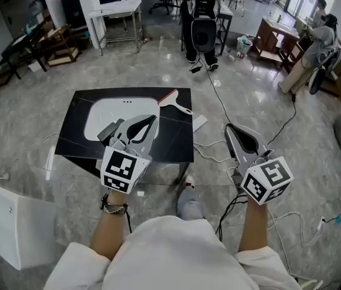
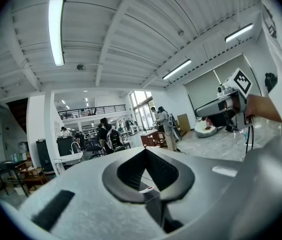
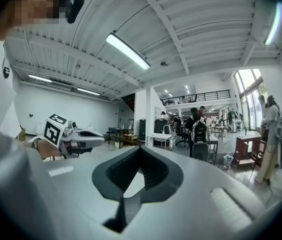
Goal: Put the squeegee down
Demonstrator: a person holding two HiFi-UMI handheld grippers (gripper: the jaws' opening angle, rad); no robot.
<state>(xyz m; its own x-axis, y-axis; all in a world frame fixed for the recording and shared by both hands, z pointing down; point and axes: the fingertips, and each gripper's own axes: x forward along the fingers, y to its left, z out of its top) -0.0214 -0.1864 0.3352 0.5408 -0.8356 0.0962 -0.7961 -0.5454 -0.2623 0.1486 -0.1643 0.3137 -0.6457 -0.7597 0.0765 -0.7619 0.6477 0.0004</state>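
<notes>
The squeegee (image 1: 173,101), white-handled with a red blade, lies on the far right corner of the black table (image 1: 176,141), apart from both grippers. My left gripper (image 1: 153,118) hovers over the table's near middle, jaws shut with nothing between them. My right gripper (image 1: 228,127) is off the table's right side above the floor, also shut and empty. In the left gripper view the jaw tips (image 2: 145,150) meet, pointed up at the room. The right gripper view shows its tips (image 3: 140,148) together too.
A white sink basin (image 1: 113,115) is set into the black table. Cables (image 1: 216,92) run across the marble floor to its right. My shoe (image 1: 188,204) is near the table's front edge. A white panel (image 1: 1,219) stands at lower left. People and furniture are far back.
</notes>
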